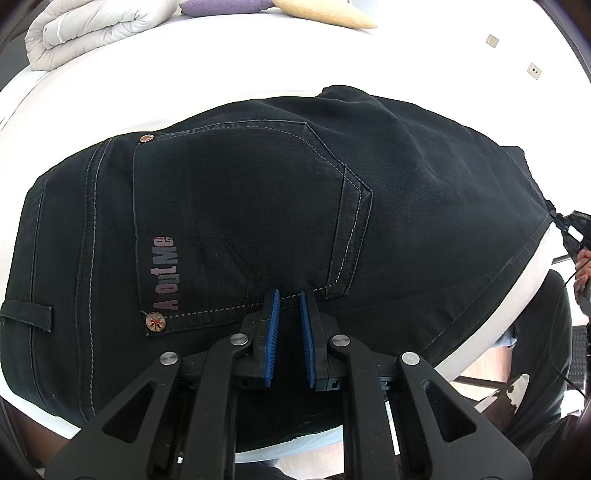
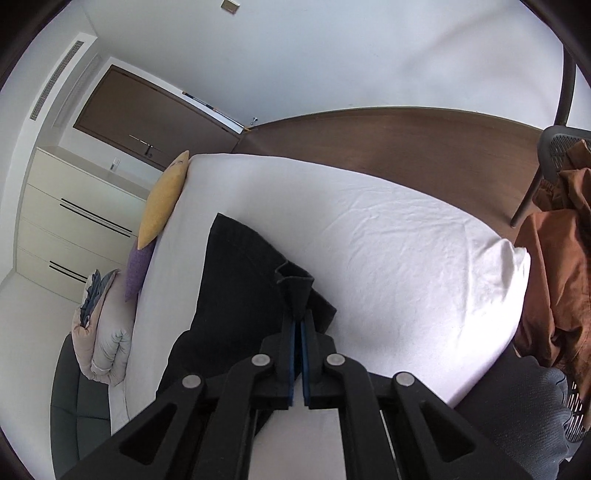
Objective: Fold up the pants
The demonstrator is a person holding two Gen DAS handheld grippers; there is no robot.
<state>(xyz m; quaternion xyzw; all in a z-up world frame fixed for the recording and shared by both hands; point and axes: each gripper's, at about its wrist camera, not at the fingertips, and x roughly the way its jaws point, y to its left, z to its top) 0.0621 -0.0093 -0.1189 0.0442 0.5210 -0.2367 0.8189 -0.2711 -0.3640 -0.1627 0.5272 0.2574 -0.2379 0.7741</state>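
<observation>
1. Left wrist view:
   - Black pants [image 1: 258, 206] spread flat on the white bed sheet [image 1: 221, 74], filling most of the picture; back pocket [image 1: 236, 221] turned upward, with pale stitching, a printed word along its left edge and two metal rivets [image 1: 155, 321].
   - Left gripper [image 1: 288, 295] pointing steeply down at the fabric just below the pocket seam. Blue pads [image 1: 272, 332] with only a narrow gap, nearly closed; tips at the cloth, but whether a fold is pinched between them cannot be told here.
   - Only in this view: the pocket, the print, a belt loop [image 1: 27, 314] at the left, and at the far right edge the other gripper with part of a hand [image 1: 583, 258], touching the corner of the pants.
   - At the top: rolled grey duvet [image 1: 85, 29], purple cushion [image 1: 225, 7], yellow cushion [image 1: 325, 13].

2. Right wrist view:
   - Right gripper [image 2: 300, 314] closed fully, pads pressed together on a narrow tip of the black fabric, which stands up from the jaws as a small raised fold [image 2: 295, 288].
   - Rest of the pants lying to the left of the gripper, on the left part of the bed; right part of the sheet bare and wrinkled.
   - Only in this view: brown floor [image 2: 406, 147] behind the bed, white drawers [image 2: 74, 214], a chair [image 2: 554, 155] with orange-brown clothing [image 2: 554, 258] at the right.
   - Same cushions and duvet now at the left edge of the bed.
</observation>
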